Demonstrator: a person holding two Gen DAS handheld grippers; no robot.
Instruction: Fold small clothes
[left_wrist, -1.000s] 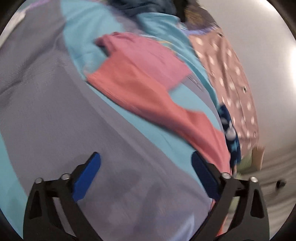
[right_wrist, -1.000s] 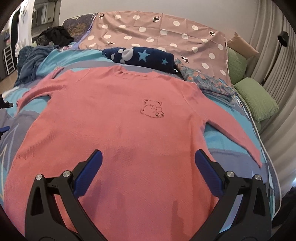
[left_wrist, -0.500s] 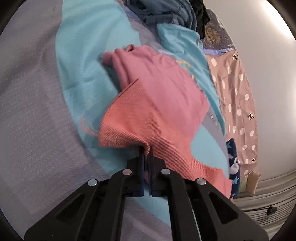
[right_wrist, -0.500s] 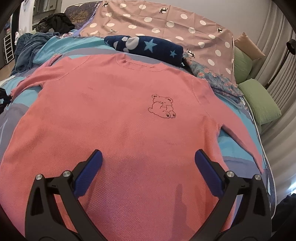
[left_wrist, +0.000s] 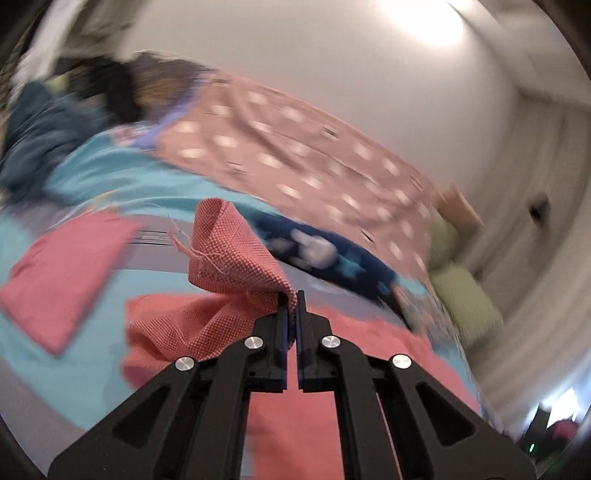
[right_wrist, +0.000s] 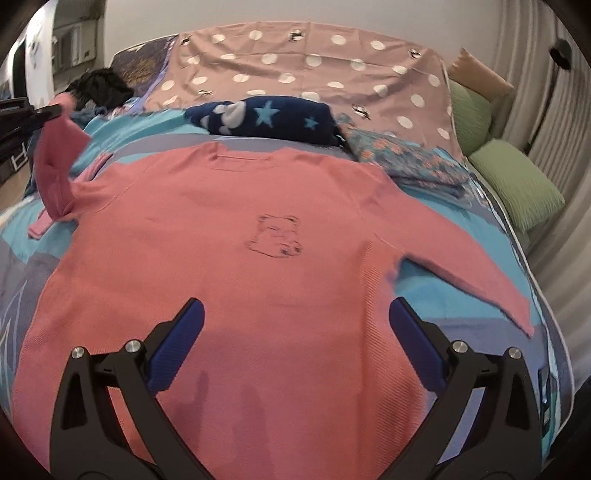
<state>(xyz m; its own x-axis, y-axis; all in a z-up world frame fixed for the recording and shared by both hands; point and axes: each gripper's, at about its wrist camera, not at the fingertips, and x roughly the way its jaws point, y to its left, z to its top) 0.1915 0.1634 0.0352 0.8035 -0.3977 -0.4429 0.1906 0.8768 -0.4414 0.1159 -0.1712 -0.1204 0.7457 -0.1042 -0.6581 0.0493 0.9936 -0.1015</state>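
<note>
Since a second ago your left claw (left_wrist: 290, 295) has closed on the end of the sweater's sleeve (left_wrist: 229, 254) and lifted it off the bed; before, its jaws stood wide over the bedcover with nothing between them. Now the jaws are pressed together with the red knit cloth pinched between them, and the cuff with some loose threads stands up above the tips. In the right wrist view you can see this same claw at the left edge (right_wrist: 55, 109), holding the sleeve up so that it hangs down to the shoulder of the sweater. Your right claw (right_wrist: 295, 343) has its jaws wide apart and holds nothing; it hovers over the lower part of the sweater (right_wrist: 258, 295). The sweater lies flat on the bed (right_wrist: 461, 295), front side up, with a small bear drawing (right_wrist: 275, 236) on the chest and the other sleeve (right_wrist: 472, 266) stretched out to the right. Behind the collar lies a dark blue cloth with stars (right_wrist: 269, 118), then a dotted pink sheet (right_wrist: 295, 62), and two green pillows (right_wrist: 517, 184) at the right side.
</note>
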